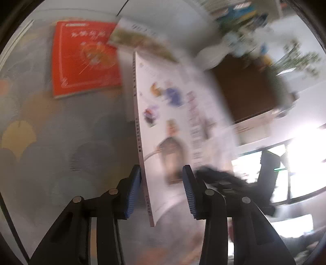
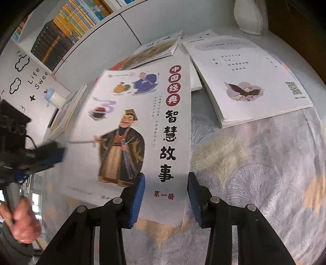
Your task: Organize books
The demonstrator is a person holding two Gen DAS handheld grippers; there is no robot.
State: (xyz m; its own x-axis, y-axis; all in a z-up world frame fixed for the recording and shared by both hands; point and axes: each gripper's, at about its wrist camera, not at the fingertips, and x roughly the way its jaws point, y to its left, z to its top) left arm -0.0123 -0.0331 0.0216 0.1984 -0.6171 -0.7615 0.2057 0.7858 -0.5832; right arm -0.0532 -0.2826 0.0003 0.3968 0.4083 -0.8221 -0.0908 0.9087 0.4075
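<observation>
A white storybook (image 1: pixel 173 122) (image 2: pixel 132 132) with a robed figure and a vertical Chinese title on its cover hangs tilted above the patterned tablecloth (image 2: pixel 254 173). Its spine edge and lower corner sit between the jaws of my left gripper (image 1: pixel 162 169), against the left pad. That gripper (image 2: pixel 55 155) also shows in the right wrist view, clamped on the book's left edge. My right gripper (image 2: pixel 166 175) straddles the lower right corner, one pad on the cover, the other at the edge. It is a dark blur (image 1: pixel 220 179) in the left wrist view.
A red book (image 1: pixel 83 59) lies flat on the cloth. A thick white book with an eagle picture (image 2: pixel 244 81) lies to the right, another book (image 2: pixel 154 51) behind, a leaning stack (image 2: pixel 67 110) at left. A filled bookshelf (image 2: pixel 61 30) and white vase (image 2: pixel 247 16) stand behind. A hand (image 2: pixel 22 222) shows.
</observation>
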